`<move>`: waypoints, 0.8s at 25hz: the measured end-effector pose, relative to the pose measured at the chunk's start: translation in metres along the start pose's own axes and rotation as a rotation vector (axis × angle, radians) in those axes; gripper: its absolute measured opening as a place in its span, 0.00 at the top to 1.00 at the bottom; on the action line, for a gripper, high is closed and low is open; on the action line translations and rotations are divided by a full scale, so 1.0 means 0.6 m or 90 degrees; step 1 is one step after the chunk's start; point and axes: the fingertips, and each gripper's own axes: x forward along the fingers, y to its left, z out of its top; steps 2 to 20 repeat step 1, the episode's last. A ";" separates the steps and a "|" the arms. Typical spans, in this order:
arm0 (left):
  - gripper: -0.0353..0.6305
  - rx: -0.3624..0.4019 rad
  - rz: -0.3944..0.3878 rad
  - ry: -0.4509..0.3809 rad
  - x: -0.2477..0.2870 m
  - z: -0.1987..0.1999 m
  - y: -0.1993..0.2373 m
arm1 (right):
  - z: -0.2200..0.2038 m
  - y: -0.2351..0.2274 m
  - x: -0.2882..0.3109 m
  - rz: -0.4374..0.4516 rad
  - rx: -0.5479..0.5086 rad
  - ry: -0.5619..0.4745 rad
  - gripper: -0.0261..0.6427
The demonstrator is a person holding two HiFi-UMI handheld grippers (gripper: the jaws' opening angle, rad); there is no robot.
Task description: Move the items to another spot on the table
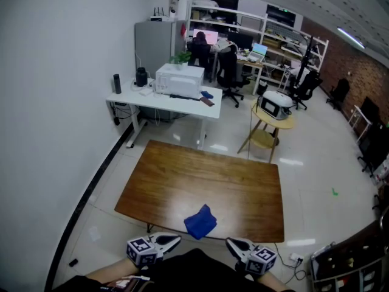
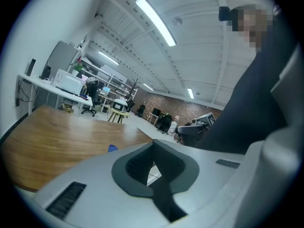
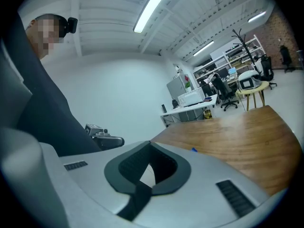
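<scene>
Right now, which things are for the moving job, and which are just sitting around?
For the job:
- blue cloth on the wooden table
- left gripper and right gripper, both shut and empty

Just sitting around:
- white desk with a white machine
- small round table with a white appliance
- office chair

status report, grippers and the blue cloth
Left gripper, right gripper: shut, empty, short of the brown wooden table. Crumpled blue cloth near its front edge, untouched. Nothing between.
</scene>
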 end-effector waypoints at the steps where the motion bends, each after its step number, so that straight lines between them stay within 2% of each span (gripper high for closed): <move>1: 0.94 0.001 0.001 0.001 -0.001 -0.001 0.000 | -0.001 0.001 -0.001 -0.001 -0.002 0.001 0.96; 20: 0.94 0.001 0.001 0.001 -0.001 -0.001 0.000 | -0.001 0.001 -0.001 -0.001 -0.002 0.001 0.96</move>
